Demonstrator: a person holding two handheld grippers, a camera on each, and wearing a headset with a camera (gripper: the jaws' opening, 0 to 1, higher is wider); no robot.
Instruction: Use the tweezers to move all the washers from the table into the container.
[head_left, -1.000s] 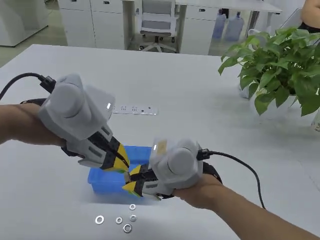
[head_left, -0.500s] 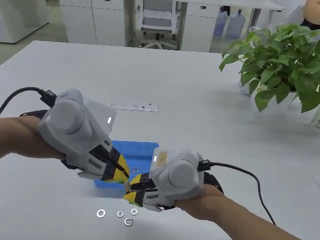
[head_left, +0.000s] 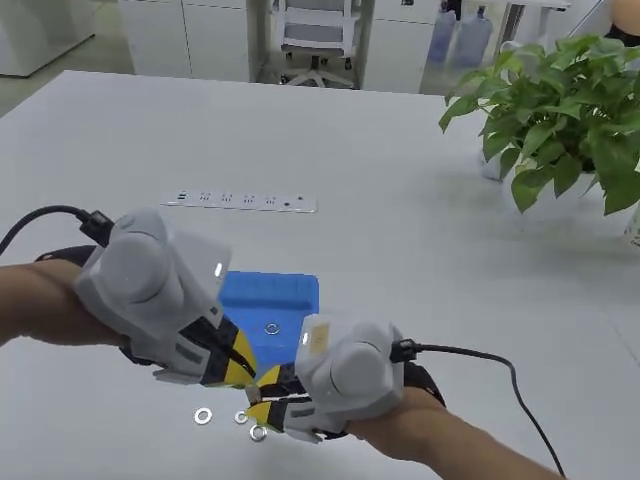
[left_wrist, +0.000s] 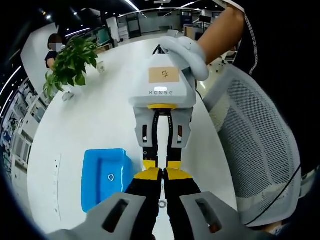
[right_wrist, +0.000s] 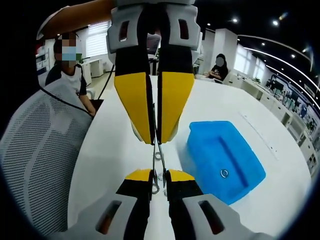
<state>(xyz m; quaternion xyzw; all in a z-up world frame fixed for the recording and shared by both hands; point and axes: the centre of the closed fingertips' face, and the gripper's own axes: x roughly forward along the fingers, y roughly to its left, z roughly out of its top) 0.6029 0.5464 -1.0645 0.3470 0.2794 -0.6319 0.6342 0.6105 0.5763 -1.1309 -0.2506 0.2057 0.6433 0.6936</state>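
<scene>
The blue container sits on the white table with one washer inside it. Three washers lie on the table just in front of it. My left gripper and right gripper meet tip to tip over these washers. In the right gripper view, thin metal tweezers run from the left gripper down between my right gripper's nearly closed jaws, with a washer beside them. In the left gripper view, the left gripper faces the right gripper, and the container lies to the left.
A white power strip lies beyond the container. A potted green plant stands at the table's right. An office chair and cabinets are behind the far edge. A mesh chair stands by the near table edge.
Both grippers moved from the container's front edge down toward the loose washers. One washer now lies inside the container, and fewer show on the table. The head camera shifted.
</scene>
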